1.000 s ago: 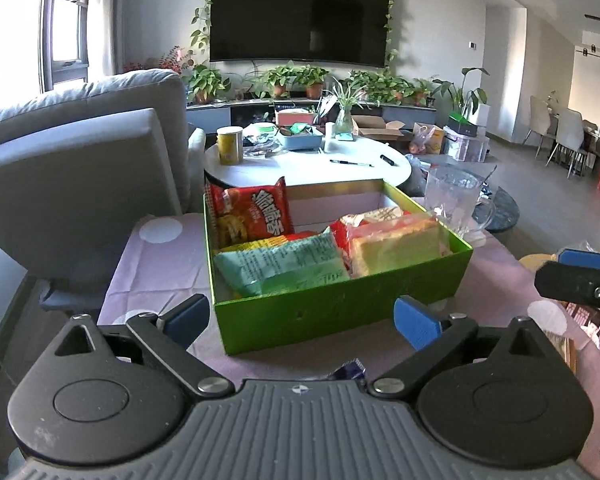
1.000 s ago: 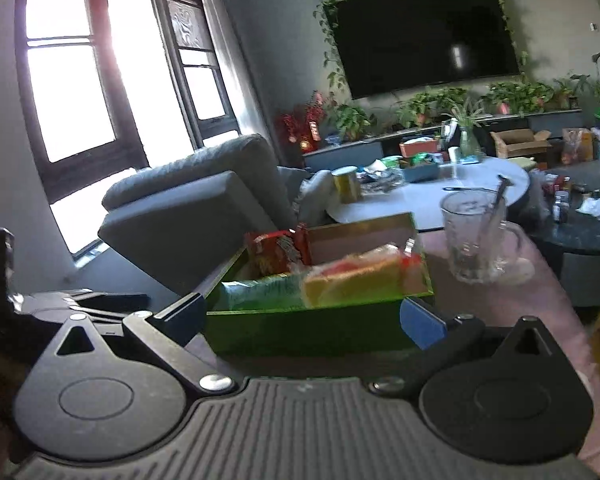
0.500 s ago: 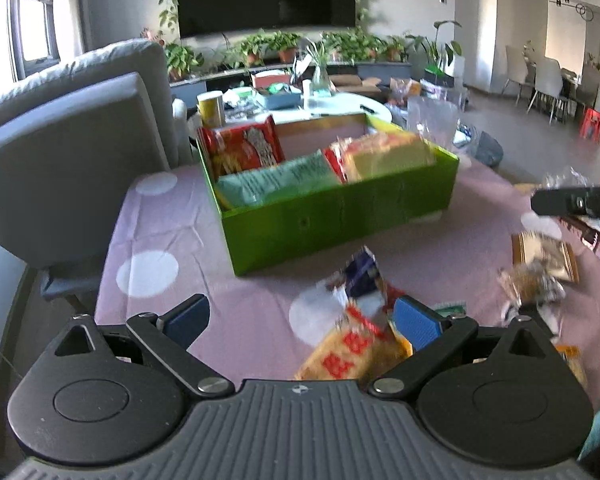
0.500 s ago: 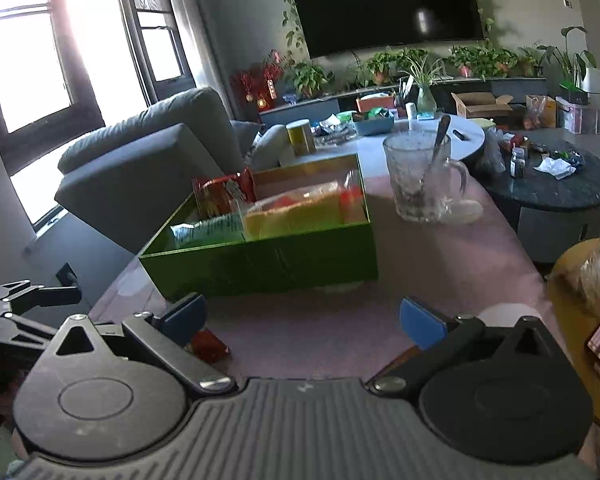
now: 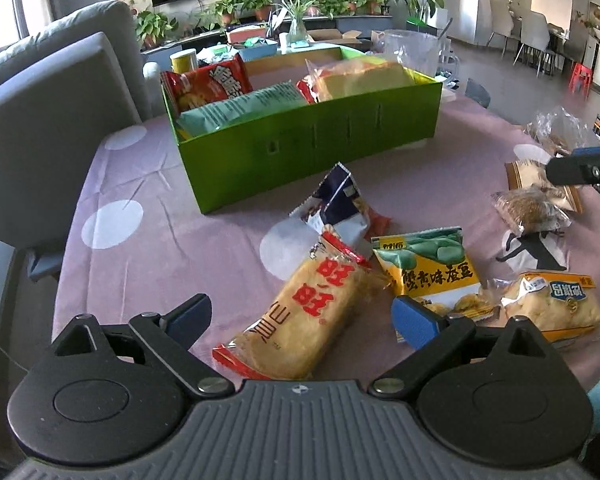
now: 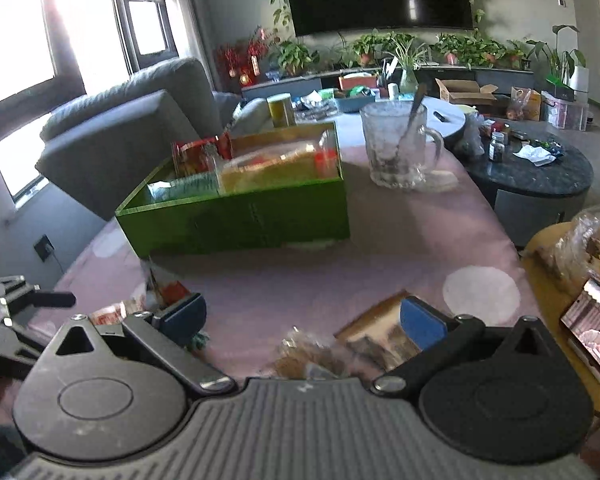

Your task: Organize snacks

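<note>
- Our left gripper (image 5: 302, 316) has pulled back from the green box (image 5: 312, 148), so loose packets on the pink cloth (image 5: 152, 236) now show.
- It hangs wide open and empty over a yellow rice-cracker packet (image 5: 300, 312) with red print.
- Beside that lie a green-and-yellow bean packet (image 5: 428, 266) and a crumpled blue-white wrapper (image 5: 340, 204).
- Our right gripper (image 6: 304, 316) is open too, holding nothing; the brownish packets (image 6: 312, 356) beneath it are blurred, perhaps biscuits.
- The box holds red, green and yellow bags.
</note>
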### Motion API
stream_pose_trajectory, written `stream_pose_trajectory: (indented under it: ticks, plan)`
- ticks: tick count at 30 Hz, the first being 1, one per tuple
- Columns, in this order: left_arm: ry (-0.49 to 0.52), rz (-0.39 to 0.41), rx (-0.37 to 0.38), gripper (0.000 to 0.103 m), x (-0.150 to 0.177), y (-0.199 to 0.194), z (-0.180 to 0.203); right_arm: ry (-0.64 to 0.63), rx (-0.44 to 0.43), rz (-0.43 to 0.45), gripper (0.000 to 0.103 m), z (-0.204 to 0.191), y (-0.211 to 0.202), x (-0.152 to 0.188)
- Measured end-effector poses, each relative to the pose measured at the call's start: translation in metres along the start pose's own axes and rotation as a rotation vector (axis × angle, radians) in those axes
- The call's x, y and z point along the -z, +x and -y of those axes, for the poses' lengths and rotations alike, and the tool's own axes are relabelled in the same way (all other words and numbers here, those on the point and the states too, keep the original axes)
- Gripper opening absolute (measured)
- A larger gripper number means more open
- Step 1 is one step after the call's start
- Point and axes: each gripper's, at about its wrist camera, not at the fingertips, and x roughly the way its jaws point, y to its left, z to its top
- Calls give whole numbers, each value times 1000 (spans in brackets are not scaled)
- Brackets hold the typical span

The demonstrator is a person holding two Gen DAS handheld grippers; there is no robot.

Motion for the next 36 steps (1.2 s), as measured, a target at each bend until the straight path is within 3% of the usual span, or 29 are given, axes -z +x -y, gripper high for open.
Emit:
stream_pose_trajectory:
  ticks: [5, 15, 25, 36]
  plan:
    - [3, -4, -8, 89, -1, 5, 0, 7, 2, -39, 58, 3, 5, 6]
    - [-41, -30, 17, 64, -1, 15, -5, -4, -37, -99, 58, -6, 15, 15]
    - [-59, -28, 25, 43, 0, 12, -5, 20, -3, -160, 58, -8, 30, 16]
    - [-94, -31, 14, 41, 2, 10, -8, 39, 30, -208, 58, -14, 48, 12]
